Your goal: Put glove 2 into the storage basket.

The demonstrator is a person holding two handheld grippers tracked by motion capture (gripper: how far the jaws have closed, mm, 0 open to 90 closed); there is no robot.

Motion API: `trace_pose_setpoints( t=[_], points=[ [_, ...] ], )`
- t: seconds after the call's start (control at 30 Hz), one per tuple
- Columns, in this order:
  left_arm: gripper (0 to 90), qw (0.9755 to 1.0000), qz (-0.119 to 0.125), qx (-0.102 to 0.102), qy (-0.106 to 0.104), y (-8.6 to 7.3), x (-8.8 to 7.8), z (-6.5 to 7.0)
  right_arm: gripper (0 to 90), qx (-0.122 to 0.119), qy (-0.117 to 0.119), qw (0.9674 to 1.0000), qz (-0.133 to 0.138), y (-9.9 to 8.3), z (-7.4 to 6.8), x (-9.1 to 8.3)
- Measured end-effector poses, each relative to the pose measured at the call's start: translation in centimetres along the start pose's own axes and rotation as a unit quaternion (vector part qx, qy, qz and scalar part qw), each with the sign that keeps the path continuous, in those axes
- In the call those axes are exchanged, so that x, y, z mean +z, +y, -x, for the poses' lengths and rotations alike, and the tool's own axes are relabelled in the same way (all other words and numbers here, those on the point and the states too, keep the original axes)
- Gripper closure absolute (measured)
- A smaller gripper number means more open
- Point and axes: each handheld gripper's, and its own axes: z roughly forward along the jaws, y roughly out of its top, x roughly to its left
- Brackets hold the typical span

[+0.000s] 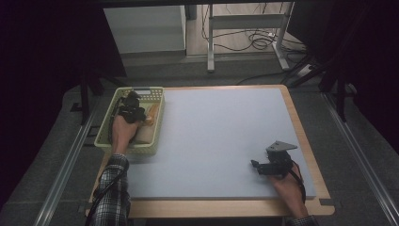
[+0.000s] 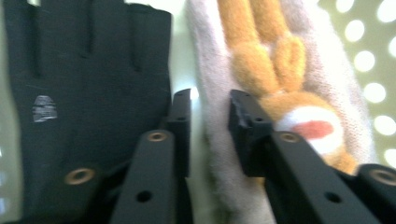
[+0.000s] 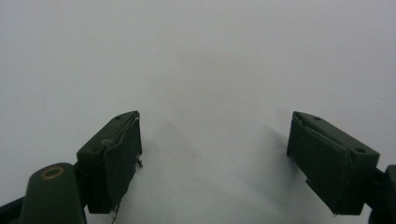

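A pale yellow perforated basket (image 1: 141,149) stands at the table's far left. My left gripper (image 1: 131,109) reaches into it. In the left gripper view, my left gripper (image 2: 210,100) is shut on the edge of a beige glove (image 2: 208,56), whose fabric is pinched between the pads. An orange plush animal figure (image 2: 275,65) is on that glove. A black glove (image 2: 88,84) lies flat right beside it. My right gripper (image 1: 264,166) hovers open at the near right over the grey mat (image 1: 221,136). Nothing lies between its jaws in the right gripper view, where my right gripper (image 3: 215,163) faces bare mat.
The grey mat covers most of the wooden table (image 1: 226,207). The basket's holed wall (image 2: 373,93) rises close behind the beige glove. Beyond the table's far edge stand a metal frame (image 1: 244,33) with cables on the floor.
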Motion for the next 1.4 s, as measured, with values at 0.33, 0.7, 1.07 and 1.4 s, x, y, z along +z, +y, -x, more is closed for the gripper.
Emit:
trace_pose_setpoints(
  t=[0.33, 0.7, 1.07, 1.4],
  points=[
    [26.8, 0.9970, 0.076, 0.016, 0.007, -0.9, -2.3, -1.1, 17.5, -0.002, -0.001, 1.0000, 0.000, 0.0, 0.0, 0.0],
    [8.2, 0.9889, 0.124, 0.029, -0.076, -2.3, -2.8, -1.9, 17.5, 0.000, 0.000, 1.0000, 0.000, 0.0, 0.0, 0.0],
    [7.4, 0.9822, 0.155, 0.026, -0.102, -3.1, -3.9, -1.8, 17.5, 0.000, 0.000, 1.0000, 0.000, 0.0, 0.0, 0.0],
    [4.0, 0.9757, 0.180, 0.061, -0.108, -3.5, -5.5, 0.4, 17.6, -0.001, -0.001, 1.0000, 0.000, 0.0, 0.0, 0.0]
  ],
)
